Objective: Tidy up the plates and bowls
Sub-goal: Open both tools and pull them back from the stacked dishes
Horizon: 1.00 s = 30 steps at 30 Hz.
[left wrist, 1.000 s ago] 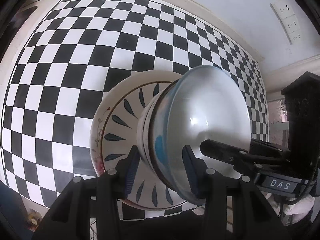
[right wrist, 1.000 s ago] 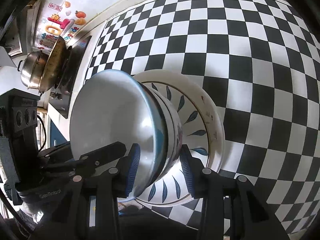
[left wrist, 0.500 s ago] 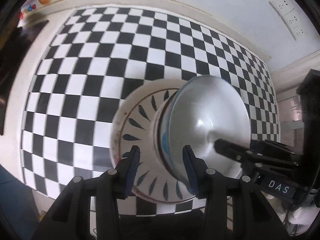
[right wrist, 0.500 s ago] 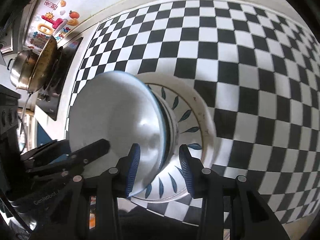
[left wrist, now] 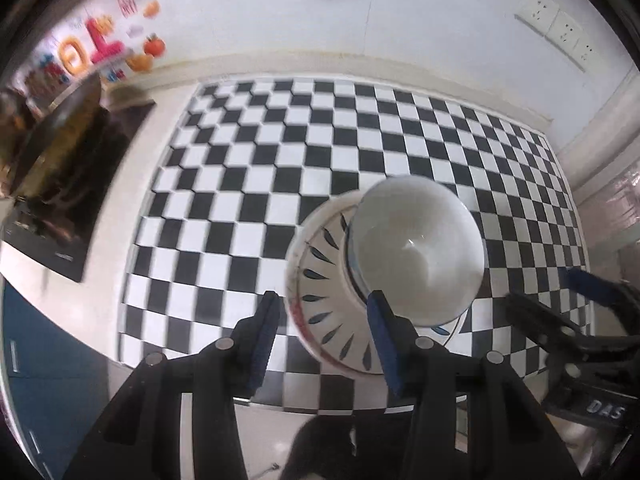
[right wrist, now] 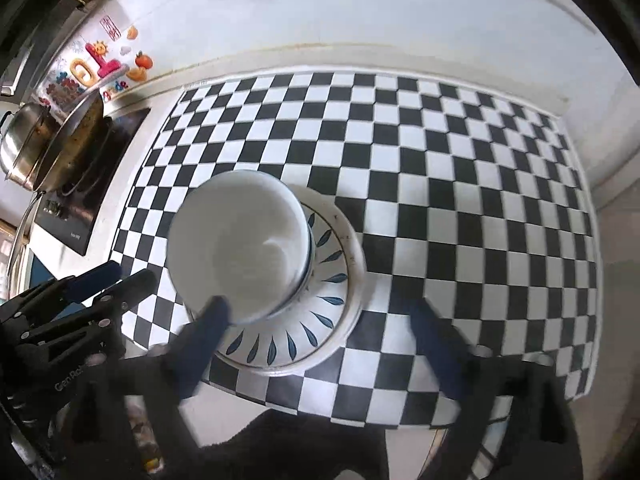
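Risen well above the stack since a second ago, both grippers, with much more of the checkered tablecloth (left wrist: 304,168) and the white wall now in view. No longer straddling the bowl rims as before.

Left gripper (left wrist: 326,330): narrowly parted, blue pads clamped on nothing, hanging over the near edge of the cloth. Just ahead and slightly to the right of its right finger (left wrist: 384,336), the stacked white bowls (left wrist: 416,248), nested and upright, hollow side up. Beneath them, the leaf-patterned plate (left wrist: 316,280), lying flat on the cloth, its rim showing between the two pads. Far to the right of this gripper, the other gripper's black frame.

Right gripper (right wrist: 320,328): jaws opening, spread wide and blurred, nothing between the pads. Left finger (right wrist: 208,332) overlapping the near rim of the bowls (right wrist: 240,240) in the picture; contact not clear. Plate (right wrist: 328,304) ahead, between the two fingers, bowls sitting toward its left side. Right finger off the plate, over bare checks.

Off to the far left of both grippers, a black cooktop (right wrist: 76,208) with a wok (right wrist: 76,132) and a steel pot (right wrist: 22,140), colourful stickers (right wrist: 96,68) on the wall behind.
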{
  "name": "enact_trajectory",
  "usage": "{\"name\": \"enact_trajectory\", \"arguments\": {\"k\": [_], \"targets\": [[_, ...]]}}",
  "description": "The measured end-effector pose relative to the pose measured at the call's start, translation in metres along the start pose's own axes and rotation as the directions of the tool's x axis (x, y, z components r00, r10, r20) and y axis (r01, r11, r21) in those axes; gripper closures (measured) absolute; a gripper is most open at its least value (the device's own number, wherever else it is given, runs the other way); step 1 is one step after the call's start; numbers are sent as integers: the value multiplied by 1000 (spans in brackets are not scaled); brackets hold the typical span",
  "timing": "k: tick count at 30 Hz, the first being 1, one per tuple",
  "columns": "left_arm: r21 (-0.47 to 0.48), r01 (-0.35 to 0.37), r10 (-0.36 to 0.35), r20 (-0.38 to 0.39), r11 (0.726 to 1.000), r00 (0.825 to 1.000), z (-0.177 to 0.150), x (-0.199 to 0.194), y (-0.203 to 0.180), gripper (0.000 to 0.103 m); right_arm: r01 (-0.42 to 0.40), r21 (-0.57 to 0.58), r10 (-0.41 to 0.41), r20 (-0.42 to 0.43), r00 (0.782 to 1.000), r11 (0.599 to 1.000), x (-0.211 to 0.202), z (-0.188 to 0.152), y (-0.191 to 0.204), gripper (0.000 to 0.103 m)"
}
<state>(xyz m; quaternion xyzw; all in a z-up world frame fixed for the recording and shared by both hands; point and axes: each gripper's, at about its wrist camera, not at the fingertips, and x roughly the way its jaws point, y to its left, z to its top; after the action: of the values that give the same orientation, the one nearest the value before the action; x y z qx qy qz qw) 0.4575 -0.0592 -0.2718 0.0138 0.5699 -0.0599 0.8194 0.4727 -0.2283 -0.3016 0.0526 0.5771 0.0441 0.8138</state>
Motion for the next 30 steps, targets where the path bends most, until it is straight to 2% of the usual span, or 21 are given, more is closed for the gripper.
{"name": "enact_trajectory", "arguments": {"k": [2, 3, 7, 8, 9, 11, 13, 19, 23, 30], "targets": [[11, -15, 14, 38, 1000, 999, -5, -15, -1, 60, 22, 9, -22, 36, 999, 1000, -17, -7, 2, 3], [13, -22, 21, 57, 1000, 998, -6, -23, 0, 55, 29, 18, -30, 58, 998, 999, -28, -11, 2, 3], [19, -20, 17, 163, 1000, 987, -14, -62, 0, 48, 64, 28, -68, 146, 987, 998, -69, -25, 6, 0], [19, -13, 9, 190, 1000, 982, -15, -72, 0, 38, 74, 27, -78, 163, 984, 997, -78, -26, 6, 0], [20, -12, 7, 225, 1000, 974, -18, -85, -1, 22, 84, 28, -88, 186, 979, 996, -89, -30, 7, 0], [34, -3, -6, 280, 999, 960, -20, -104, -4, 4, 88, 28, -92, 221, 971, 996, -109, -38, 9, 0], [42, 0, -13, 312, 999, 950, -24, -120, -8, 3, 85, 31, -90, 259, 962, 996, -128, -46, 11, 0], [29, -1, -10, 350, 1000, 937, -43, -153, -11, 2, 99, 44, -108, 331, 937, 994, -181, -76, 12, 0], [23, -30, 20, 371, 999, 929, -64, -176, -12, 2, 108, 47, -117, 365, 924, 993, -208, -99, 9, 0], [-17, -79, 79, 436, 997, 896, -110, -233, -9, 2, 113, 51, -124, 417, 900, 992, -255, -146, 6, 0]]}}
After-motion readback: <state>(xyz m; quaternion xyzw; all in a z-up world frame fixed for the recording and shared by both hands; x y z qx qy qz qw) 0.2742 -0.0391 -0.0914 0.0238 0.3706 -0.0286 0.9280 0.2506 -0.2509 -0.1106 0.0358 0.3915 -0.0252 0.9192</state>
